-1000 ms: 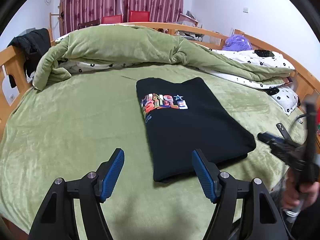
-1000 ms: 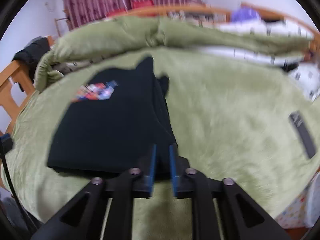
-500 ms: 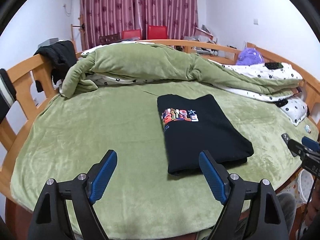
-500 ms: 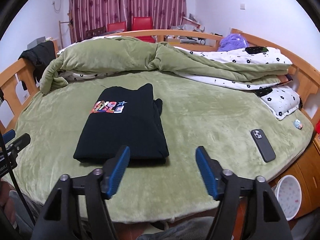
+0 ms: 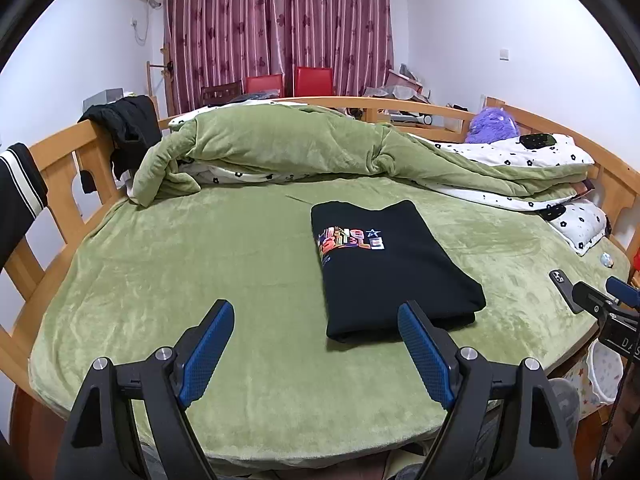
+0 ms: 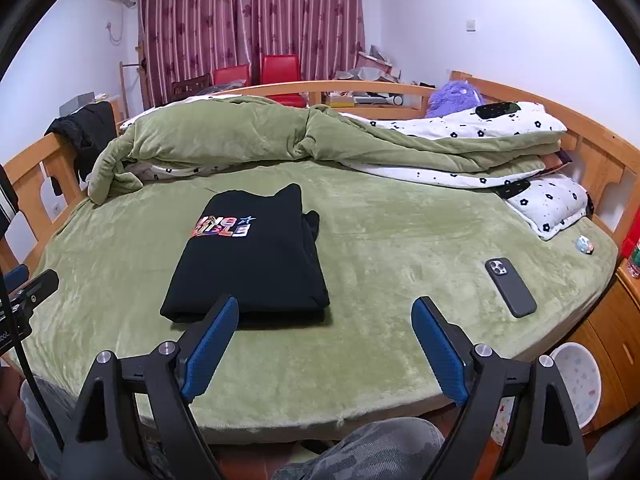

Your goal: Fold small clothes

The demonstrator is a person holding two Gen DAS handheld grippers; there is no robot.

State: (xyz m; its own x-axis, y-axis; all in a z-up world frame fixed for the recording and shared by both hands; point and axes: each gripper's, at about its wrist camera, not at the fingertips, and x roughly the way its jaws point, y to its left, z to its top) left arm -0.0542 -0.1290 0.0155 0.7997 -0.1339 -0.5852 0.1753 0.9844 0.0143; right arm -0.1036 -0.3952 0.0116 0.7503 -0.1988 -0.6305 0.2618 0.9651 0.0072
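Observation:
A black T-shirt (image 5: 390, 268) with a colourful chest print lies folded into a neat rectangle on the green bed cover (image 5: 200, 264). It also shows in the right wrist view (image 6: 252, 256). My left gripper (image 5: 316, 344) is open and empty, held above the bed's near edge, short of the shirt. My right gripper (image 6: 324, 340) is open and empty, also back from the shirt near the bed's front edge. The right gripper's tip shows at the right edge of the left wrist view (image 5: 604, 300).
A rolled green duvet (image 6: 280, 132) lies across the back of the bed. A dark phone (image 6: 510, 287) lies on the cover at right, near a flowered pillow (image 6: 552, 204). Wooden rails (image 5: 60, 160) ring the bed. A white bin (image 6: 576, 384) stands on the floor.
The right gripper has opened and let go of the shirt's edge. Both grippers have pulled back and up from the folded shirt, which stays flat on the bed.

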